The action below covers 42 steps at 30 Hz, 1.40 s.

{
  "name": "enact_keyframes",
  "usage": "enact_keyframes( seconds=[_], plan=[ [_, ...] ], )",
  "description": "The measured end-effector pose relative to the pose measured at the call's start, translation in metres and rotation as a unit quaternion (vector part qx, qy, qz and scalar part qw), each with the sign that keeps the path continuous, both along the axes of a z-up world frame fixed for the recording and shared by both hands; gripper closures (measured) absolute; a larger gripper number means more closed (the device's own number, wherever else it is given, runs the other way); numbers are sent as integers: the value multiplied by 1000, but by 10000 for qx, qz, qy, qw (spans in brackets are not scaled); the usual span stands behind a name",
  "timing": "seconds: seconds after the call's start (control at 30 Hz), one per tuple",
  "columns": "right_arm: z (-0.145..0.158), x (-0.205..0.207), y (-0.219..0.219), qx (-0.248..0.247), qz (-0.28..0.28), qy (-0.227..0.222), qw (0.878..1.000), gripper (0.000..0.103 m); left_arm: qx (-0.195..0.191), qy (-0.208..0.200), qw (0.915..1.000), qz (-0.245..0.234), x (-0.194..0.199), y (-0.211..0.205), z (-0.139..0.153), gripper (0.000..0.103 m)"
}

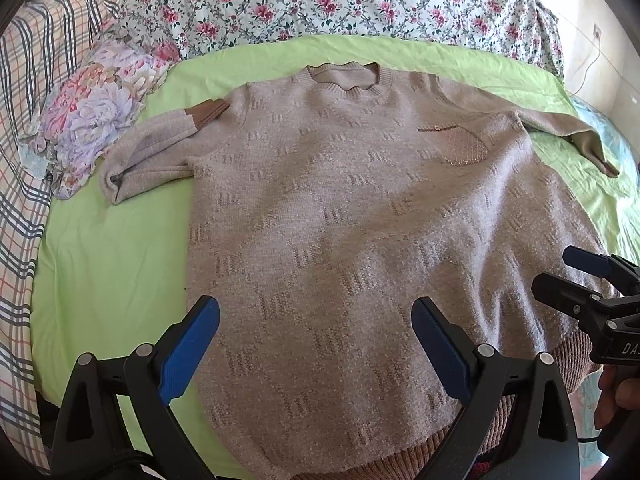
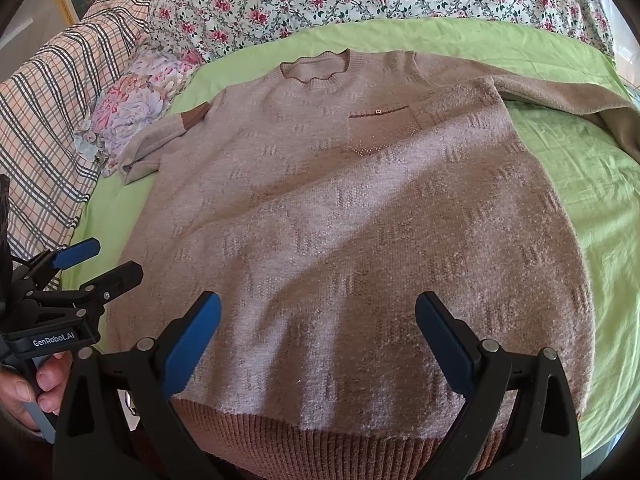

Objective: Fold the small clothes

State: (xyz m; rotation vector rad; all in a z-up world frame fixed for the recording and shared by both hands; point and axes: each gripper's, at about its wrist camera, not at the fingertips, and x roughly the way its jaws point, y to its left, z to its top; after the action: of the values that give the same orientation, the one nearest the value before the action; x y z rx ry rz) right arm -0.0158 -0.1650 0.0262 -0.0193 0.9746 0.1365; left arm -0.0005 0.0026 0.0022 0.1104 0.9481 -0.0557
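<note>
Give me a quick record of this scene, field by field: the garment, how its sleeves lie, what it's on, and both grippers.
garment: beige knit sweater, spread flat, front up, neck away from the cameras
chest pocket: with brown trim
sleeve on image left: bent back on itself, brown cuff by the shoulder
sleeve on image right: stretched outward
surface: green sheet on a bed
left gripper: open, over the hem end
right gripper: open, over the hem end
fold progress: none yet

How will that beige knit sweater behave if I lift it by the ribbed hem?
The sweater will probably drape and sag, since it lies limp with soft creases on the green sheet. Its thick knit suggests some weight, so the sleeves may trail. The fuzzy surface should grip well between the blue pads.
</note>
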Motion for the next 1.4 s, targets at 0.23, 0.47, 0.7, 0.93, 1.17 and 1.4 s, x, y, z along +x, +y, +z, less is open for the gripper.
enact_keyframes(
  seconds=[0.23,0.47,0.7,0.93,1.17,1.4],
  plan=[
    [3,0,3,-27,25,-47,10000,5,-11,-29,10000,6,-1,-1,1,6],
    [7,0,2,21,13,30,10000,5,-14,-31,10000,-4,-2,-1,2,6],
    [9,3,1,46,-33,248,9997,5,-20,-17,10000,-41,-1,-2,4,6],
    [9,4,-6,110,-119,69,9998,5,55,-120,9999,-33,5,-3,2,6],
    [12,9,-34,382,-470,1,9982,5,-65,60,9999,-74,22,-4,0,6],
    [24,14,-90,887,-1164,-181,9891,5,-133,177,9997,-122,41,-8,-2,6]
  ],
)
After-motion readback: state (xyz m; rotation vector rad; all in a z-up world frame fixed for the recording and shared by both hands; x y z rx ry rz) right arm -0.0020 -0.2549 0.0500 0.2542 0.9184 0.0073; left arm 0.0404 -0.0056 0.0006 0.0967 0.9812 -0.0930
